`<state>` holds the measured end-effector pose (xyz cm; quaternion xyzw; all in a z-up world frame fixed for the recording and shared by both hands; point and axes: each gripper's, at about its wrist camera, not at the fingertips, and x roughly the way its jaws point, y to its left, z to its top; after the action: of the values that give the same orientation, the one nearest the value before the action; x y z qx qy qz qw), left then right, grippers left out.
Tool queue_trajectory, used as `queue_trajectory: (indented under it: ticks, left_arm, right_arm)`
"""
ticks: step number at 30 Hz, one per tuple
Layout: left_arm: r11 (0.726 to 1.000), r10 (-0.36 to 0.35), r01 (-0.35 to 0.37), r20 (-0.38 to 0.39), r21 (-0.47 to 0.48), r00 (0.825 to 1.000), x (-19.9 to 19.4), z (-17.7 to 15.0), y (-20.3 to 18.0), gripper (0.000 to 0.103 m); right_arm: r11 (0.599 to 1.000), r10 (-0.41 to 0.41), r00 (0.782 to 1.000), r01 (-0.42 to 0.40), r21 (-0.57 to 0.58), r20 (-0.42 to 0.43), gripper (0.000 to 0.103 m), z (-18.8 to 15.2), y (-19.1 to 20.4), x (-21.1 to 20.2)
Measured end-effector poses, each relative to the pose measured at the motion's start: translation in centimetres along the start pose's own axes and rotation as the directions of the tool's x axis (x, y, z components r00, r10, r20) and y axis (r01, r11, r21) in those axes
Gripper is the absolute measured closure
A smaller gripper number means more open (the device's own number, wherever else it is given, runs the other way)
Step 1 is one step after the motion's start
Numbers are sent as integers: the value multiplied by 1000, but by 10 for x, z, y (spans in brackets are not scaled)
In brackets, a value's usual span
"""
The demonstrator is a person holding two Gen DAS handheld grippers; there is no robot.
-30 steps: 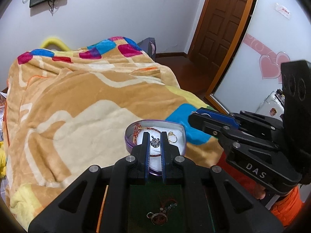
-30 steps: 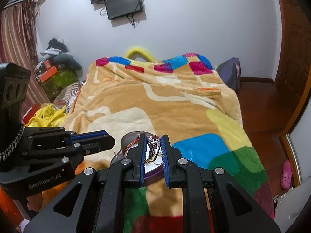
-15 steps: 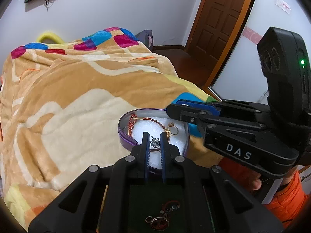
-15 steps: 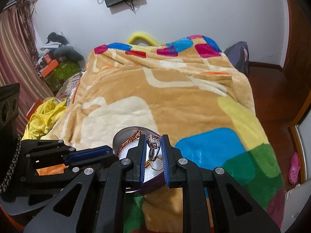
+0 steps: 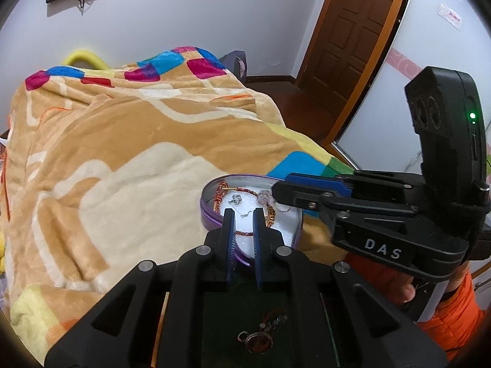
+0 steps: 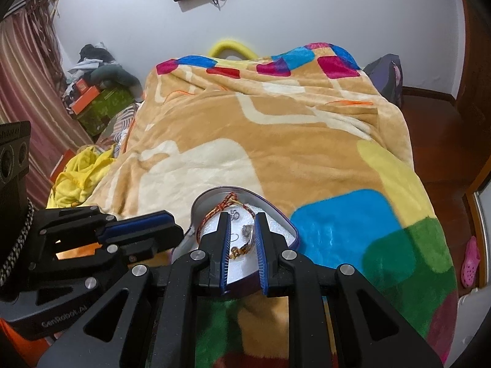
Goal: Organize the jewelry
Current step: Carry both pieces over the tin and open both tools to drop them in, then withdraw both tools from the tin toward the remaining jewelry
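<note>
A purple heart-shaped tin (image 5: 211, 197) (image 6: 276, 214) with a white pad sits on the blanket. It holds a red-orange woven bracelet (image 5: 242, 190) (image 6: 219, 207), a small silver piece (image 5: 235, 198) (image 6: 235, 213) and a thin hook (image 5: 247, 214). My left gripper (image 5: 243, 211) is open over the tin's near edge, empty. My right gripper (image 6: 241, 218) is open over the tin; a silver ring (image 6: 248, 230) lies on the pad between its fingers. It also shows in the left wrist view (image 5: 277, 190), its tips over the tin's right side.
The bed is covered by a tan patchwork blanket (image 5: 122, 153) (image 6: 276, 122). Below the left gripper lies a dark green tray (image 5: 264, 322) with a round pendant (image 5: 259, 340). A door (image 5: 356, 30) stands at the right. Clothes and boxes (image 6: 92, 101) pile at the bed's left.
Both grippers have opened. The silver piece the left one held now lies in the tin. The ring the right one held now lies on the pad. The right gripper moved further over the tin.
</note>
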<state>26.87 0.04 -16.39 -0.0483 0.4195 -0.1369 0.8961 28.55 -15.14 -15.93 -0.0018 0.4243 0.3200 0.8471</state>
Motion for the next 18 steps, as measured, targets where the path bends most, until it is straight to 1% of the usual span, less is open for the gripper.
queue_trajectory:
  ticks: [3, 7, 9, 12, 14, 18]
  left_arm:
    - [1000, 13, -13, 11, 0, 1000, -10, 0, 1, 94]
    - [999, 33, -33, 29, 0, 999, -25, 0, 0, 90]
    - [999, 45, -45, 37, 3, 998, -32, -1, -1, 87]
    - [998, 57, -57, 50, 11, 997, -47, -4, -4, 82]
    - [998, 67, -68, 60, 18, 996, -56, -6, -7, 75]
    - [995, 87, -90, 79, 32, 993, -76, -14, -12, 66]
  right_arm:
    - [999, -34, 999, 34, -20, 19, 82, -1, 6, -10]
    - [996, -69, 996, 72, -50, 55, 78, -4, 16, -28]
    - [994, -87, 993, 92, -62, 75, 72, -6, 21, -37]
    - [989, -114, 987, 123, -82, 110, 64, -10, 31, -52]
    - [986, -126, 983, 139, -96, 130, 63, -13, 36, -62]
    - [980, -140, 978, 159, -117, 156, 62, -22, 49, -77]
